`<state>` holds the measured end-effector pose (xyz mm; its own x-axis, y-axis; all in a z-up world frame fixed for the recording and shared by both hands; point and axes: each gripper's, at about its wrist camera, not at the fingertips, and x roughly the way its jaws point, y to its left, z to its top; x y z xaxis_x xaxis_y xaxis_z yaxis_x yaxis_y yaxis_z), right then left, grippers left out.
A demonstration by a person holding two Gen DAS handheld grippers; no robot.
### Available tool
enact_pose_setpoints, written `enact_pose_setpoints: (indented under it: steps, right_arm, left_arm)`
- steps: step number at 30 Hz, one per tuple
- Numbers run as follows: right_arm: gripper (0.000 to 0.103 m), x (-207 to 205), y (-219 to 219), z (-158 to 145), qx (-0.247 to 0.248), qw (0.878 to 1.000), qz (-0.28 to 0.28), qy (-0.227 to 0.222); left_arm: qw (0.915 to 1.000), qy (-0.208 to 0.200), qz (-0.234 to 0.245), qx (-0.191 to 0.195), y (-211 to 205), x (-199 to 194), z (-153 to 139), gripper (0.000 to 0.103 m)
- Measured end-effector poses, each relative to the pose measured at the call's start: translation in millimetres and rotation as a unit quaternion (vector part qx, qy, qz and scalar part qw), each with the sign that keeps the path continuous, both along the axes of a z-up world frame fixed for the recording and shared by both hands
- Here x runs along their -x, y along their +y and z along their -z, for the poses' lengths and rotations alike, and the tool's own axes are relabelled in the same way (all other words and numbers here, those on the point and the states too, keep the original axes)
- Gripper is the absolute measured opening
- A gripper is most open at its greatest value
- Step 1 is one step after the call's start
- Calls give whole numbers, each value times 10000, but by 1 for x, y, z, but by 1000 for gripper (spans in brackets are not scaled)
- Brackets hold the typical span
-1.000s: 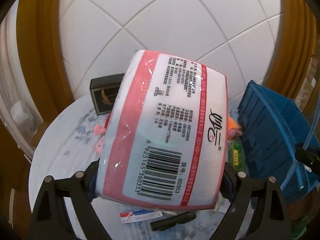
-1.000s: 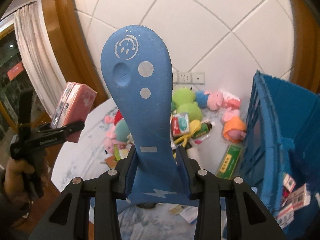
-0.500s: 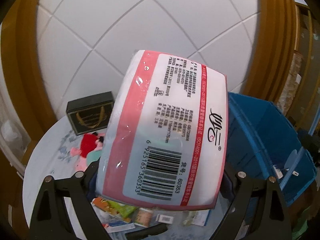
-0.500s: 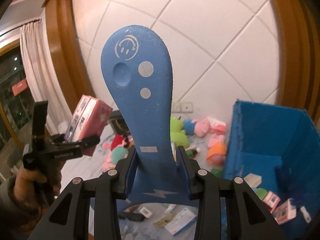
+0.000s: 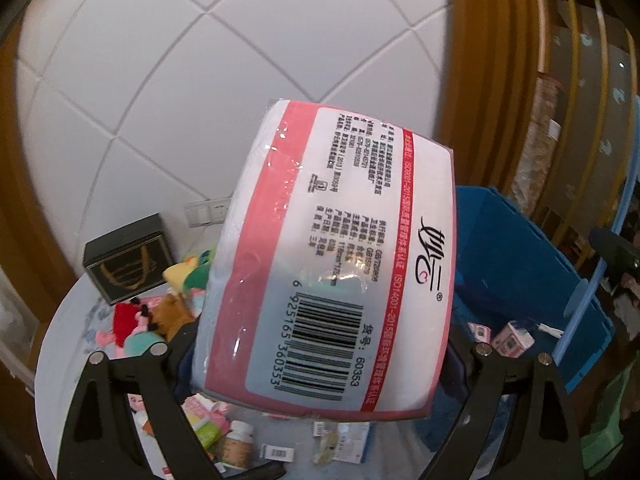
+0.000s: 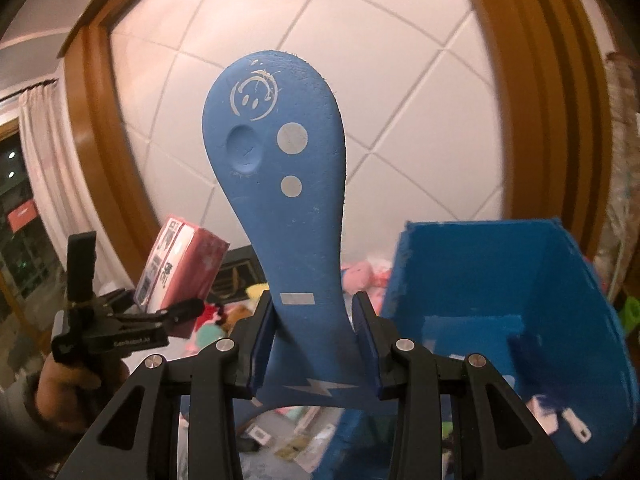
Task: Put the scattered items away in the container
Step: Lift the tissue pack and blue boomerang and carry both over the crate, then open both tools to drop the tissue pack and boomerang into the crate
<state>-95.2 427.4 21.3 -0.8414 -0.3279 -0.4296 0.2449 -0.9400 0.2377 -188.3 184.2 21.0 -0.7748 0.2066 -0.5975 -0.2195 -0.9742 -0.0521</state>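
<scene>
My left gripper [image 5: 320, 364] is shut on a pink-and-white tissue pack [image 5: 336, 264] and holds it up above the table, left of the blue bin [image 5: 520, 272]. The pack also shows in the right wrist view [image 6: 180, 276], held by the left gripper [image 6: 176, 312]. My right gripper [image 6: 314, 344] is shut on a blue slipper sole [image 6: 280, 184], held upright beside the bin's [image 6: 500, 276] near-left corner. A few small boxes [image 5: 512, 340] lie in the bin.
A round table [image 5: 64, 344] holds plush toys [image 5: 136, 320], a black box [image 5: 128, 264], a small bottle [image 5: 236, 444] and several cartons. A tiled wall with wooden frame stands behind. A socket plate [image 5: 208, 210] is on the wall.
Both grippers have risen and moved right toward the blue bin with their loads. The bin's inside now shows more in both views. Grips are unchanged.
</scene>
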Motion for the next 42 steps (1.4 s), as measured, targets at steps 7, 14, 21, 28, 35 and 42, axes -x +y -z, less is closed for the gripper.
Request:
enact_pose_setpoints:
  steps: [7,14,21,28,35,42]
  right_arm:
    - [37,-19,38,-9,36,9989,467,53]
    - [37,-26,71,-19,45,9962,865,111]
    - [37,-27,100,-17,-21,9925,1223,30]
    - [38,-24,121,-6,-44,9880,1532,-184]
    - [38,-24,138,6,-61,9845,1724,-314]
    - [57,-26,154,10,-178,9787,2017,-336]
  left_arm:
    - [9993,5,381,30,49,11,-7,92]
    - [9971,37,759,73,90,23,-13,92]
    - [9939,-32,1103,82,131,33,-11,92]
    - [9907,-119,1357,61,158,38,-9,92]
    - [9873,-209,1577,-10,181,42,-9,92]
    - [9818,-376,1863,33,211,45,-7,93]
